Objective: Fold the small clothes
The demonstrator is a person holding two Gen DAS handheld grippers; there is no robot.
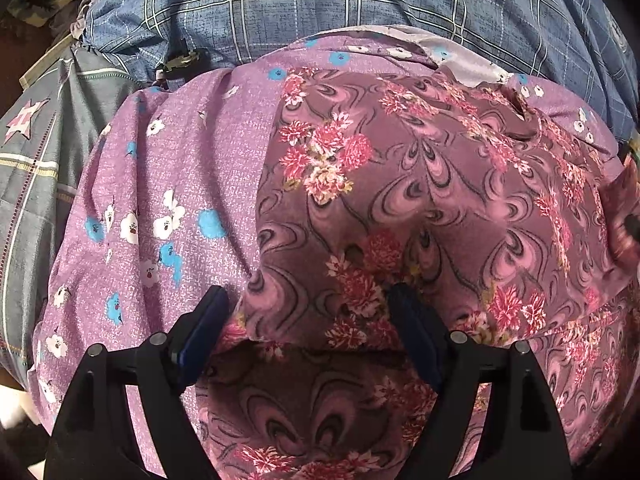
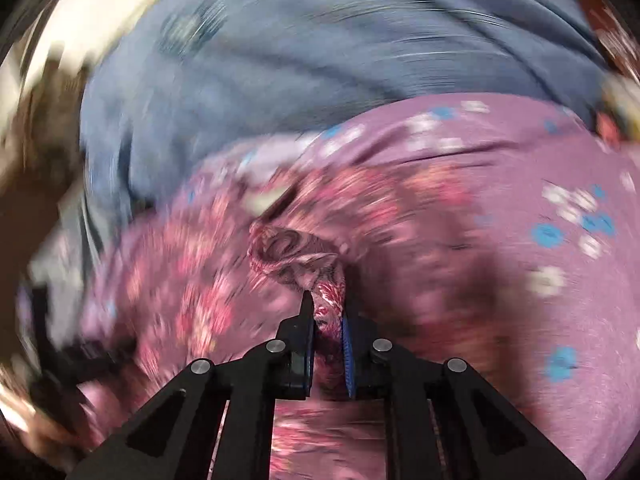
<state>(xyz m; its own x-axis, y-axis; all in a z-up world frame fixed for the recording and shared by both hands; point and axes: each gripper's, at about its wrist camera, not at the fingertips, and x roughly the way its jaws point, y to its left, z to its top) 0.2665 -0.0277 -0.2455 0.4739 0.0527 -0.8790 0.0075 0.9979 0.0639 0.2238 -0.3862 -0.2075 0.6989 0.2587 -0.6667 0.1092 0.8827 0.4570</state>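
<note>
Floral garment (image 1: 420, 184) is spread over the lilac sheet (image 1: 160, 184); a bunched fold is pinched in the right hand-held gripper (image 2: 326, 308), probably for folding over. Left hand-held gripper (image 1: 308, 300) is held wide, gripping nothing.

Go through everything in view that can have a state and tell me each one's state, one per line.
Left tongs: open, fingers either side of a raised fold, not pinching it.
Right tongs: shut on a bunched edge of the maroon garment.
Maroon floral fabric garment: partly folded, lying on the purple cloth.
Purple cloth with white and blue flowers: spread out, lightly wrinkled.
Blue plaid sheet: spread underneath, creased.
</note>
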